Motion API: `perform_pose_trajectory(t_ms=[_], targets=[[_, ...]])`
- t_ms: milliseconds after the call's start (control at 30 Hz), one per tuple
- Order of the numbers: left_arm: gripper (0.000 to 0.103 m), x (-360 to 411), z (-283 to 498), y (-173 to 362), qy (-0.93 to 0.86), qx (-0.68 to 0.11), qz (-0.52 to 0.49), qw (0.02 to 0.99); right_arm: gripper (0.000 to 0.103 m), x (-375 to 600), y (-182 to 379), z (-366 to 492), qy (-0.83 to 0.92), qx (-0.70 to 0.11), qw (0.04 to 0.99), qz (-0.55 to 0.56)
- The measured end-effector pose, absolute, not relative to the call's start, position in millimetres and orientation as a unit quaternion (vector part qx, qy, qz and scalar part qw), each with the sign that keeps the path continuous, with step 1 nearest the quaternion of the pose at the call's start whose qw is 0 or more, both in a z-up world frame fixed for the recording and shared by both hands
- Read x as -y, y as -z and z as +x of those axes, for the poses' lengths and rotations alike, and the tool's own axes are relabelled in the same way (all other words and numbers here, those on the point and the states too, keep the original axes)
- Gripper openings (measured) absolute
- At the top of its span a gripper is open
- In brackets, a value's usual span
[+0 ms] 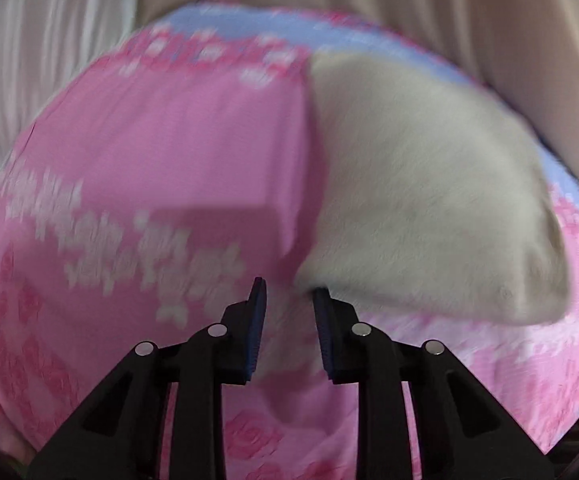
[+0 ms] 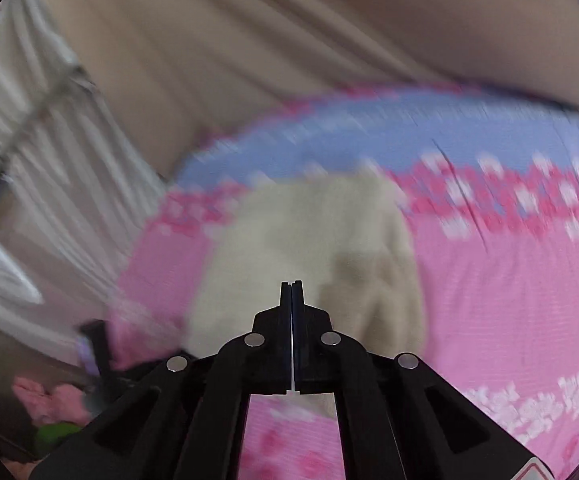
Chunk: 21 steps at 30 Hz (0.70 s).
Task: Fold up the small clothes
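- Left gripper (image 1: 288,330): black fingers spread, nothing between them; the cream fuzzy small garment (image 1: 421,200) lies at its 1 o'clock.
- Right gripper (image 2: 292,336): fingers pressed together, empty; garment at 12 o'clock on the pink patterned bedspread (image 2: 509,300).
- Judgement: between folds; next needs pinching an edge.

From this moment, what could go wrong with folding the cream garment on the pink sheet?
1. The left claw is open, with the cream garment at its right finger only; closing now may miss the edge or pinch the pink sheet too.
2. The right claw is shut and seems to hold nothing, so the garment may slide unpinned.
3. Both views are blurred by motion, so aim may be poor.
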State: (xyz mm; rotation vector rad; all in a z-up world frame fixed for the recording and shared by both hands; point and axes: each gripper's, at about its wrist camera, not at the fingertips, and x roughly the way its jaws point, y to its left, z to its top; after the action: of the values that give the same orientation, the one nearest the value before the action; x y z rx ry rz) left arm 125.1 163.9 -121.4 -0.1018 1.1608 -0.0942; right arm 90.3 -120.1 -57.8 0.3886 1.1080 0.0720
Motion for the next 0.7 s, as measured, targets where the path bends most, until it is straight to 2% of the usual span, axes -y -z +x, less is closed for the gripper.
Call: perform_pose_trajectory(t_ms=[67,100,167,200,233,267,333,367,400,433,600,667,700], targets=[[0.021,-179.6,119.2,133.7,0.018,-0.564,-0.07,0.823,0.001,139.4,92.7,77.6,0.002,-0.563,0.798,0.217],[0.022,-186.1,117.0,131.6,0.021,-0.559,-0.079,0.825,0.006,145.2,96.3,69.7,-0.007,-0.555,0.791,0.257],[0.022,-194.3,114.4,127.3,0.048,-0.56,-0.111,0.819,0.023,150.3,91.5,57.4,-0.016,-0.53,0.793,0.3],[0.026,-197.0,113.3,124.3,0.06,-0.555,-0.127,0.82,0.057,148.9,87.8,55.7,-0.02,-0.519,0.8,0.3],[0.033,-197.0,109.3,117.4,0.077,-0.544,-0.144,0.823,0.078,146.1,86.7,55.9,-0.019,-0.515,0.806,0.292],[0.038,-193.6,106.9,111.7,0.091,-0.534,-0.148,0.827,0.079,142.9,88.7,59.8,-0.021,-0.518,0.808,0.281],[0.06,-180.1,103.2,104.8,0.106,-0.524,-0.135,0.834,0.077,133.2,105.1,81.6,-0.047,-0.541,0.786,0.296],[0.061,-170.4,101.9,103.2,0.11,-0.524,-0.123,0.836,0.069,134.9,112.1,88.2,-0.06,-0.55,0.772,0.313],[0.061,-161.6,99.7,102.4,0.114,-0.526,-0.113,0.835,0.029,128.6,116.1,98.7,-0.074,-0.558,0.765,0.313],[0.061,-152.8,100.3,103.7,0.119,-0.529,-0.103,0.834,0.013,123.0,110.8,107.5,-0.072,-0.563,0.771,0.288],[0.062,-130.3,97.6,97.3,0.117,-0.519,-0.057,0.845,0.013,90.4,-2.2,119.1,-0.127,-0.44,0.876,0.149],[0.062,-124.6,99.6,100.3,0.111,-0.522,-0.045,0.844,0.012,95.2,-3.3,130.3,-0.129,-0.436,0.882,0.122],[0.062,-124.8,101.9,102.4,0.11,-0.525,-0.049,0.842,0.014,102.4,21.1,138.3,-0.104,-0.467,0.872,0.102]])
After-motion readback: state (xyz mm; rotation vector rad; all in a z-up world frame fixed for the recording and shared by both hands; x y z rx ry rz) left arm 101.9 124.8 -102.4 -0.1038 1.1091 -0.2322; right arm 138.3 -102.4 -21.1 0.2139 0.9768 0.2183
